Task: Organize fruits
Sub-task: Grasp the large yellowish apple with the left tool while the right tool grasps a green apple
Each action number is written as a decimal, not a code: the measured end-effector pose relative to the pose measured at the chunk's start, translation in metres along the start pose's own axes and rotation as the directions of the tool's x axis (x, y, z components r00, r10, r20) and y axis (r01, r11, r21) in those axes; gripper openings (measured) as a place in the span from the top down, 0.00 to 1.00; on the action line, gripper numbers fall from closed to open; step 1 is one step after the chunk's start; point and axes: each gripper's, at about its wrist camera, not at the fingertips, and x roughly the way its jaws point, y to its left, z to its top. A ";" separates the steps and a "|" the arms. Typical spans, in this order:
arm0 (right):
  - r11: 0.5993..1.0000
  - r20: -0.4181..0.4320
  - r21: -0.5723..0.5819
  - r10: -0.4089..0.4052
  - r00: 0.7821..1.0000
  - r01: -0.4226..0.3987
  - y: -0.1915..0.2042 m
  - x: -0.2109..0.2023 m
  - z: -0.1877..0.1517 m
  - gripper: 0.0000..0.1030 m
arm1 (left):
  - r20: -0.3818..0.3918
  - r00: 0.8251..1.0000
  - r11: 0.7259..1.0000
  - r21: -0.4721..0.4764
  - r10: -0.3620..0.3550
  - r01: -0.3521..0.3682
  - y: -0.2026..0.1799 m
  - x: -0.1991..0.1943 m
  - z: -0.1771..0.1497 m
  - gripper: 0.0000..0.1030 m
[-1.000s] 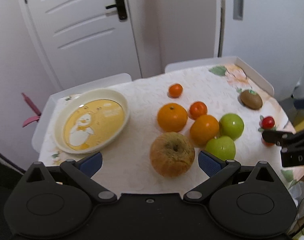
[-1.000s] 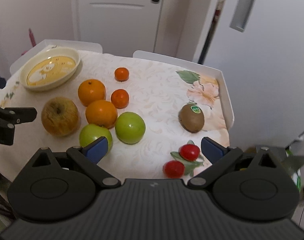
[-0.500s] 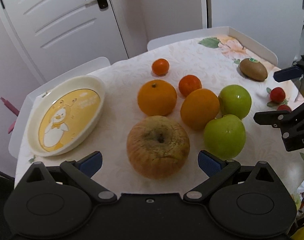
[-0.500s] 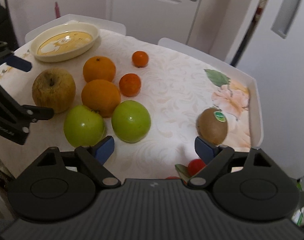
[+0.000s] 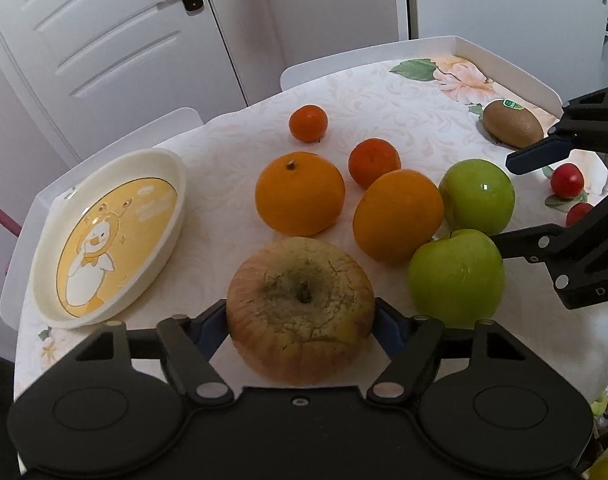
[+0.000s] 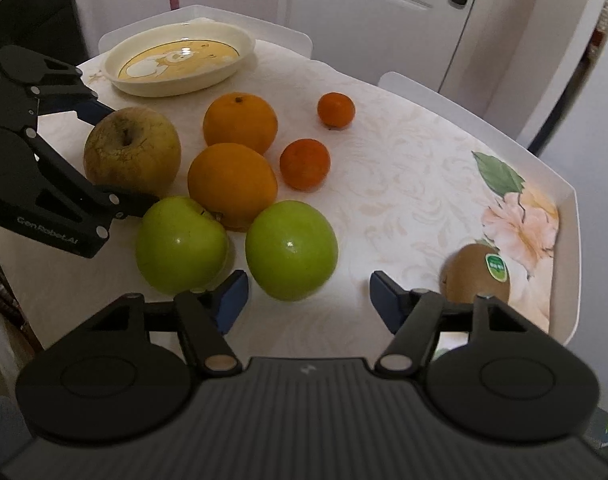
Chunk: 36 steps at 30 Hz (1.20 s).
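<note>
Left gripper (image 5: 301, 320) jaws closed against both flanks of russet apple (image 5: 300, 309) resting on tablecloth (image 5: 231, 160), right gripper (image 6: 306, 294) jaws wide apart and empty, green apple (image 6: 291, 250) just ahead of its left finger, kiwi (image 6: 475, 276) beyond its right finger

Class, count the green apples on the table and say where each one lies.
2. The nearer green apple lies beside the brownish apple; the other green apple lies right of it. None seems hidden.
</note>
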 end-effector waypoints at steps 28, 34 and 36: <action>0.997 0.008 0.018 0.078 0.997 -0.078 -0.007 0.008 0.009 0.36 | 0.014 1.000 0.999 -0.038 0.022 -0.022 0.003 -0.006 0.001 0.25; 0.996 0.017 0.046 0.070 0.997 -0.071 -0.012 -0.003 0.014 0.36 | 0.043 0.998 0.997 -0.065 0.044 -0.041 0.010 -0.022 0.007 0.25; 0.996 0.026 0.054 0.072 0.997 -0.073 -0.014 -0.010 0.018 0.36 | 0.057 0.997 0.996 -0.071 0.056 -0.052 0.012 -0.030 0.011 0.25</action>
